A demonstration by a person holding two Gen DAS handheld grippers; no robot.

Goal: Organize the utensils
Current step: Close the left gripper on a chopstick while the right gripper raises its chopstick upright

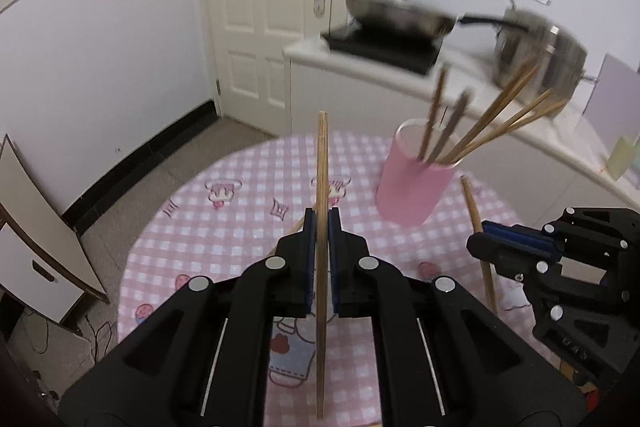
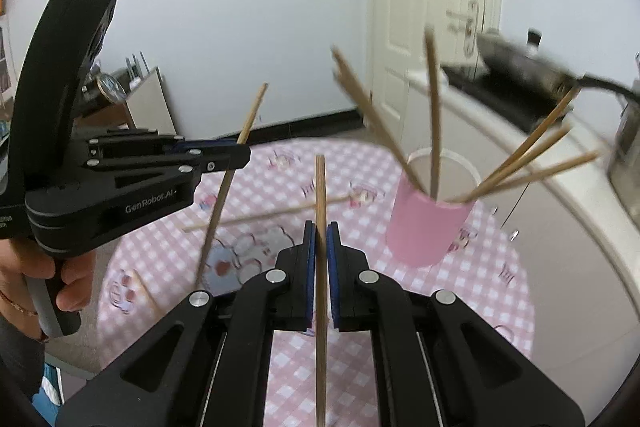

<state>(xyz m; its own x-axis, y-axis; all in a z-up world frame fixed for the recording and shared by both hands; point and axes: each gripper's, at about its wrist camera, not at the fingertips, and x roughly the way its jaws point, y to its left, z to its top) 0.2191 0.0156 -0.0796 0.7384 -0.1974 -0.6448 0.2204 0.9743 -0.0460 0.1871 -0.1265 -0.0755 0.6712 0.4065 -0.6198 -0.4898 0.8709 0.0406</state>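
Blue-padded fingers [image 1: 335, 259] of the left gripper [image 1: 321, 223] clamp one pale bamboo chopstick [image 1: 321, 187] upright, above the tabletop [image 1: 224, 227]. The right gripper [image 2: 321, 239] pinches a darker, round wooden chopstick [image 2: 320, 195] the same way. Ahead and to the right stands a smooth pink cylindrical cup [image 2: 428, 227], already bristling with slim, splayed chopsticks [image 2: 524, 163]. One loose chopstick [image 2: 264, 215] lies on the pink-and-white checked cloth. Dropping these two in cleanly likely means bringing each lower tip over the cup's open mouth, steering clear of the leaning sticks, and letting go only once the tip is inside the rim.
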